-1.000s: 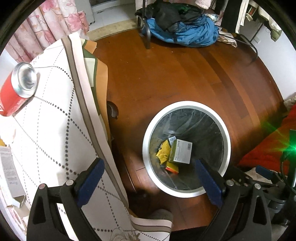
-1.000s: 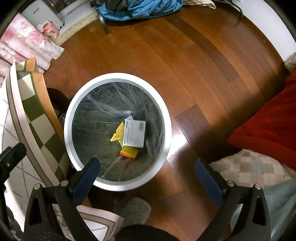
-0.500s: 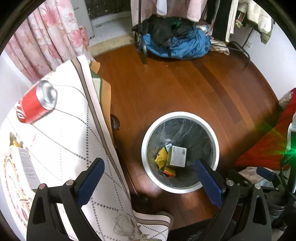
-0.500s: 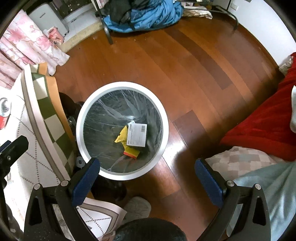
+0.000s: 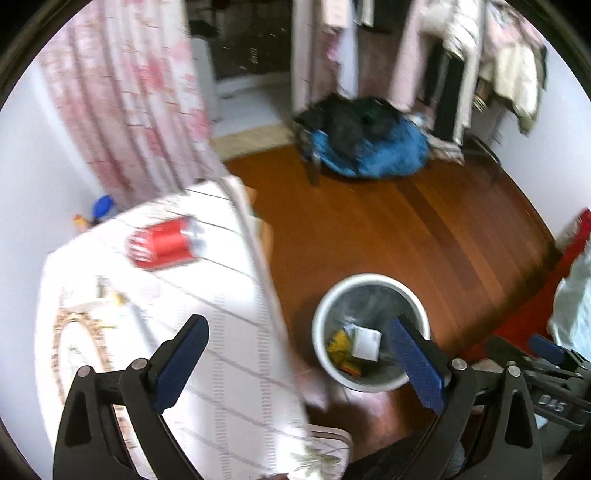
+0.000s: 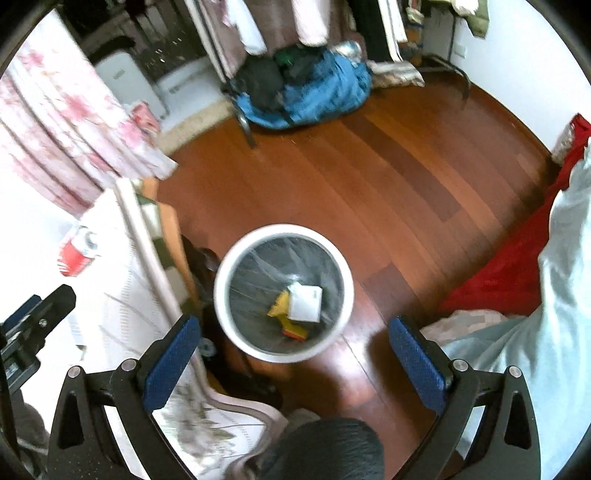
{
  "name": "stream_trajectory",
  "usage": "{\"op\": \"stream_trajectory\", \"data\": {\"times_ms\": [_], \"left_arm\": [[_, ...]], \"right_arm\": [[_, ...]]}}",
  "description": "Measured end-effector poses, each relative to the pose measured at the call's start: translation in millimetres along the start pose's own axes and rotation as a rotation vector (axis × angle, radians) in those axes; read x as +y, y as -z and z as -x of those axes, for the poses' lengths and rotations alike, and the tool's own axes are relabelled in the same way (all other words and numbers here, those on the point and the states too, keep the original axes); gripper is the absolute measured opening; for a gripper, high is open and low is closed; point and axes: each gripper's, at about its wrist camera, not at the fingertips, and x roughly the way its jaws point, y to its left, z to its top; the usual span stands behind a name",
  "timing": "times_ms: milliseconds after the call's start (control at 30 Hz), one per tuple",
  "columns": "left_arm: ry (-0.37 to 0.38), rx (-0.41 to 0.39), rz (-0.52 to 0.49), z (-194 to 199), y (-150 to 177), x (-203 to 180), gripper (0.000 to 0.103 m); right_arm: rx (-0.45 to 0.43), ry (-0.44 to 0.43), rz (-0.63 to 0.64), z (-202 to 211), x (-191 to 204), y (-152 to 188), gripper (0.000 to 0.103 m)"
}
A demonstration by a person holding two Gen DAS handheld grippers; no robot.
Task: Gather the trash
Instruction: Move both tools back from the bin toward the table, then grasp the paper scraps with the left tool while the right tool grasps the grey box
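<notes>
The red soda can lies on its side on the white patterned tablecloth, long axis roughly left-right in the left wrist view, silver top toward the table edge. Compared with a second ago, both cameras sit higher; the round white trash bin looks smaller. It stands on the wooden floor, plastic-lined, holding a white box and yellow wrapper. Left gripper and right gripper are spread wide, empty.

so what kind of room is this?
Probably a bedroom or other lived-in room at home: clothes on a rack, floral curtain, wood floor, and a bin beside a cloth-covered table.
</notes>
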Motion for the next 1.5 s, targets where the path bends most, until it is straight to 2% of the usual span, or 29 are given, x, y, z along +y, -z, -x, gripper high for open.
{"op": "stream_trajectory", "data": {"times_ms": [100, 200, 300, 333, 467, 633, 767, 800, 833, 867, 900, 1100, 1200, 1300, 1400, 1467, 1500], "left_arm": [[-0.052, -0.027, 0.062, 17, 3, 50, 0.100], [-0.154, -0.035, 0.129, 26, 20, 111, 0.100], [-0.251, 0.015, 0.210, 20, 50, 173, 0.100], [-0.273, 0.042, 0.243, 14, 62, 193, 0.100], [-0.342, 0.151, 0.363, -14, 109, 268, 0.100], [-0.336, 0.233, 0.440, -45, 146, 316, 0.100], [-0.315, 0.275, 0.449, -63, 155, 330, 0.100], [-0.308, 0.278, 0.451, -65, 157, 331, 0.100], [-0.292, 0.278, 0.455, -66, 159, 332, 0.100], [-0.282, 0.276, 0.458, -65, 160, 332, 0.100], [-0.263, 0.270, 0.460, -62, 158, 331, 0.100], [-0.133, 0.231, 0.460, -54, 143, 300, 0.100], [-0.021, 0.236, 0.479, -65, 128, 278, 0.100], [0.043, 0.264, 0.474, -84, 116, 256, 0.099], [0.029, 0.282, 0.431, -104, 107, 237, 0.097], [-0.006, 0.287, 0.394, -112, 103, 229, 0.076], [-0.036, 0.282, 0.365, -114, 102, 222, 0.074]], "right_arm": [[-0.018, -0.060, 0.064, 17, 40, 0, 0.103], [-0.004, -0.130, 0.151, 17, 96, 9, 0.103], [0.035, -0.197, 0.230, 2, 152, 23, 0.103], [0.062, -0.231, 0.267, -11, 181, 32, 0.103], [0.151, -0.286, 0.366, -55, 261, 58, 0.083], [0.219, -0.276, 0.470, -108, 346, 81, 0.080], [0.265, -0.218, 0.519, -144, 391, 92, 0.079], [0.279, -0.201, 0.529, -154, 398, 95, 0.071], [0.287, -0.182, 0.533, -161, 401, 98, 0.062], [0.287, -0.166, 0.537, -166, 402, 98, 0.046], [0.283, -0.173, 0.538, -169, 400, 97, 0.044], [0.236, -0.154, 0.457, -146, 347, 89, 0.043], [0.228, -0.123, 0.408, -140, 314, 85, 0.043], [0.228, -0.113, 0.344, -141, 286, 82, 0.043], [0.237, -0.114, 0.312, -144, 270, 82, 0.042], [0.236, -0.116, 0.314, -144, 267, 83, 0.042], [0.236, -0.117, 0.320, -144, 265, 83, 0.041]]}}
